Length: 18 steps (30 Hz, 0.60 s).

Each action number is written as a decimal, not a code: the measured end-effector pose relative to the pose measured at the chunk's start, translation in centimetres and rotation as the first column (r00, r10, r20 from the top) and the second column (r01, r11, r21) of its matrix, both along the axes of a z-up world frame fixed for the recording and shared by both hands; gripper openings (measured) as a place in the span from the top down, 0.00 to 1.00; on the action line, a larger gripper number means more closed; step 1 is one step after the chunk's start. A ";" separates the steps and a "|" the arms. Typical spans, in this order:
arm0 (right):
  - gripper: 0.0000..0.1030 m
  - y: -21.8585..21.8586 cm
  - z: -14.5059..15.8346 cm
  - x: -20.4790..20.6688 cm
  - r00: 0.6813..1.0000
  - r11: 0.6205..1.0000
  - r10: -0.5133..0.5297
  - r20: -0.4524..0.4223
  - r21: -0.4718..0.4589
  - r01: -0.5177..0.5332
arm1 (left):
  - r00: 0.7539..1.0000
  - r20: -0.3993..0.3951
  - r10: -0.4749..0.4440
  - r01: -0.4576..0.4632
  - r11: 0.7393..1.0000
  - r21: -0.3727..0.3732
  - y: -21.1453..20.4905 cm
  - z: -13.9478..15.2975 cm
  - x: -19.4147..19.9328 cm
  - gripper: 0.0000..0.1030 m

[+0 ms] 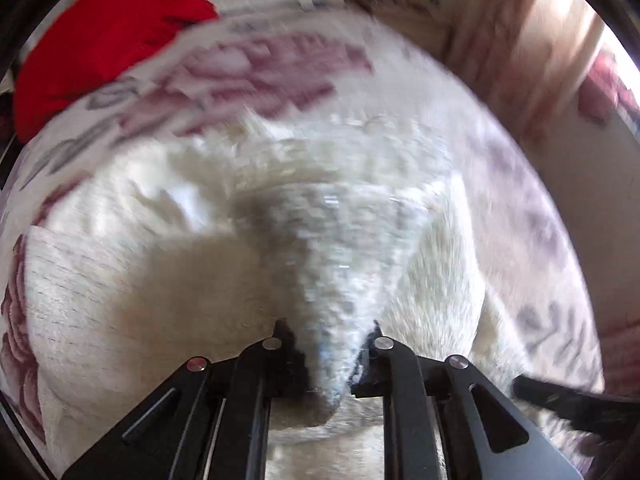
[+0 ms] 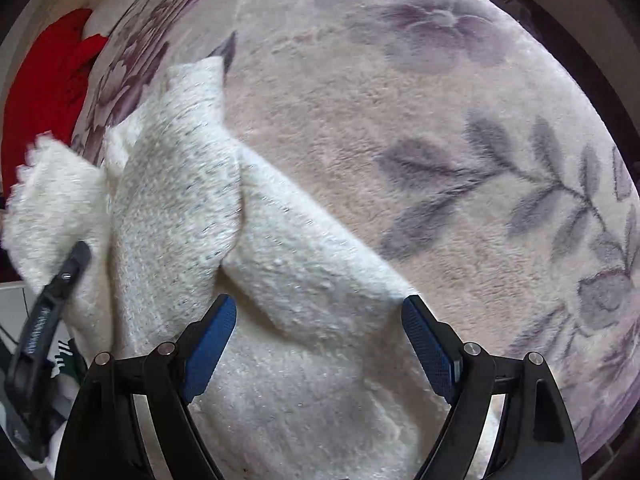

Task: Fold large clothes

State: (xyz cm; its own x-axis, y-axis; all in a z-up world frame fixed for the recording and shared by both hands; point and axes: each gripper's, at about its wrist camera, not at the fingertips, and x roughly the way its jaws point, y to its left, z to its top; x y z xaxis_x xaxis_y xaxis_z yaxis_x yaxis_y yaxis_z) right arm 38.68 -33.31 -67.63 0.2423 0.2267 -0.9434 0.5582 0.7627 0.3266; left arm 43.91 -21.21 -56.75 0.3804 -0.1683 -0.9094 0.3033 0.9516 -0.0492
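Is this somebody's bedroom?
Probably a bedroom at home. A fluffy white garment lies on a soft flowered blanket, like a bed cover, and a red cloth sits at its far edge.

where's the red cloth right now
The red cloth lies at the upper left in both wrist views, at the far edge of the floral blanket, beyond the white fuzzy garment and apart from it.

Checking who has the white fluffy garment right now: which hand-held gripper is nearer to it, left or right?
Left. The left hand-held gripper is shut on a bunched fold of the white fluffy garment. The right hand-held gripper hangs open over it, pads not pressing the cloth.
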 end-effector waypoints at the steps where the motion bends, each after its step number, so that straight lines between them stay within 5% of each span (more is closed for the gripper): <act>1: 0.16 -1.1 0.2 -0.3 1.000 1.000 -0.006 0.007 0.009 0.006 | 1.000 -0.024 -0.020 0.022 0.998 0.065 -1.1 -0.9 -0.1 0.86; 3: 0.16 -2.7 0.8 -0.4 1.000 1.000 -0.010 0.023 0.024 0.010 | 0.998 -0.029 -0.047 0.050 0.993 0.104 -1.6 -0.9 -0.7 0.76; 5: 0.16 -4.0 1.8 -0.5 0.998 0.998 -0.018 0.056 0.056 0.014 | 0.997 -0.046 -0.056 0.058 0.997 0.052 -1.0 0.1 -1.1 0.32; 7: 0.16 -5.4 3.4 -0.2 0.995 0.995 -0.022 0.102 0.096 0.012 | 0.998 -0.057 -0.037 0.037 0.999 0.000 0.6 2.1 -2.0 0.12; 9: 0.16 -5.7 4.8 0.7 0.989 0.988 -0.014 0.149 0.155 -0.010 | 0.999 -0.051 0.008 -0.009 0.999 -0.035 2.8 3.7 -2.5 0.12; 12: 0.16 -3.1 6.0 3.7 0.980 0.971 0.018 0.197 0.231 -0.064 | 0.991 -0.020 0.129 -0.128 0.992 0.015 8.5 5.9 -2.7 0.12; 15: 0.16 1.4 5.6 7.8 0.979 0.968 0.081 0.186 0.220 -0.122 | 0.964 0.066 0.259 -0.266 0.955 0.132 15.1 7.0 -2.7 0.12; 18: 0.16 4.9 3.6 11.0 0.977 0.963 0.164 0.133 0.191 -0.188 | 0.929 0.057 0.366 -0.369 0.906 0.206 21.2 5.4 -1.5 0.12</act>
